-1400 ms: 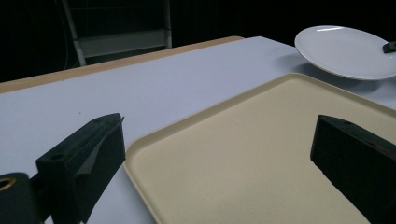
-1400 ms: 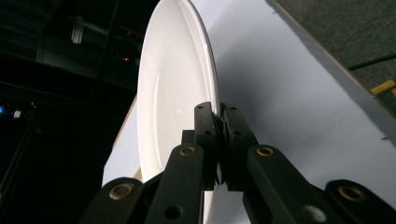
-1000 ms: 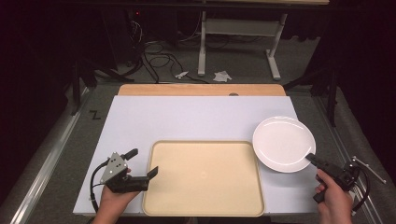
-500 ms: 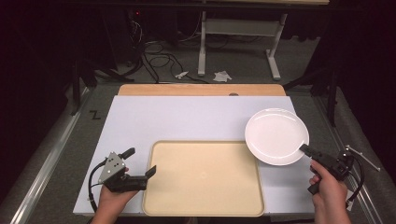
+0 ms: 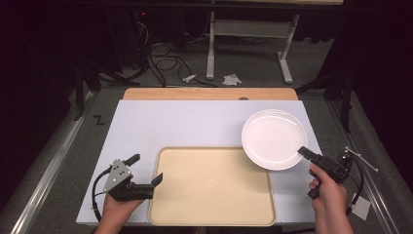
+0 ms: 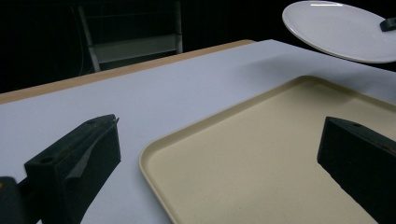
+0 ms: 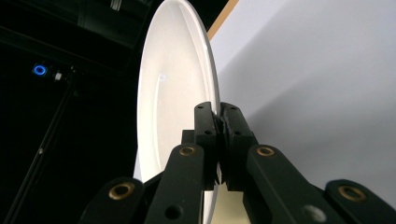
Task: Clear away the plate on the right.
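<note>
Over the tray's (image 5: 212,185) right corner, our right gripper (image 5: 306,153) pinches the airborne plate (image 5: 272,136) (unplaced); left gripper (image 5: 146,171) gapes, idle.

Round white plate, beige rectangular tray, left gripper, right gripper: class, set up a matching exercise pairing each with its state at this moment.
Column one:
1. round white plate
2. beige rectangular tray
3. left gripper
4. right gripper

Column two:
A. jaws apart, holding nothing
B. lies flat on the white table top, nothing on it
C. pinched at its rim
D. jaws closed on a rim

Pairs: 1-C, 2-B, 3-A, 4-D
</note>
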`<state>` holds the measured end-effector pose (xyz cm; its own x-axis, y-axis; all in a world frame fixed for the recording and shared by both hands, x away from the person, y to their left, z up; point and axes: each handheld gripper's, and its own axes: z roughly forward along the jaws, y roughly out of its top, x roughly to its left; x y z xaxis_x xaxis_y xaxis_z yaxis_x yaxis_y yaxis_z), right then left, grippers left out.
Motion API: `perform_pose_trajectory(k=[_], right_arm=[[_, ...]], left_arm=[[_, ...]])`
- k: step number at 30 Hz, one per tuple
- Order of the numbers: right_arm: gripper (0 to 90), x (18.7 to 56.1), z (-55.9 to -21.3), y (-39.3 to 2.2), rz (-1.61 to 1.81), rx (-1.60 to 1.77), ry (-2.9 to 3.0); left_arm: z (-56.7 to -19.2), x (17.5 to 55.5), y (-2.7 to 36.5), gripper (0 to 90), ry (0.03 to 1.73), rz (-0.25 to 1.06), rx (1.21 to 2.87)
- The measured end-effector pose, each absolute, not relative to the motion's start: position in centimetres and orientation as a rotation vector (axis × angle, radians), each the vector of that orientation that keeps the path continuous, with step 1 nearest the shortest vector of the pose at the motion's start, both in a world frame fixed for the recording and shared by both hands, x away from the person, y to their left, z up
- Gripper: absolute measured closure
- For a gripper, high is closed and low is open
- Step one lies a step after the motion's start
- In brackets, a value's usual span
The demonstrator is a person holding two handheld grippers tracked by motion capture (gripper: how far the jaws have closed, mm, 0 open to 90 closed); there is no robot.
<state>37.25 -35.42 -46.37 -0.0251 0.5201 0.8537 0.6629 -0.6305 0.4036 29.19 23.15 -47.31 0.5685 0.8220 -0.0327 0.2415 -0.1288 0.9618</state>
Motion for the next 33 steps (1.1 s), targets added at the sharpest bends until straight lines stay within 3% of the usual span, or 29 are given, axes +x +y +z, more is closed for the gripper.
perform_pose_trajectory(k=[33], right_arm=[[89.0,37.8,-47.6,-30.9,-1.646,-1.968,-1.418]], left_arm=[[-47.2,28.3,23.9,0.1,0.900,0.664,1.674]])
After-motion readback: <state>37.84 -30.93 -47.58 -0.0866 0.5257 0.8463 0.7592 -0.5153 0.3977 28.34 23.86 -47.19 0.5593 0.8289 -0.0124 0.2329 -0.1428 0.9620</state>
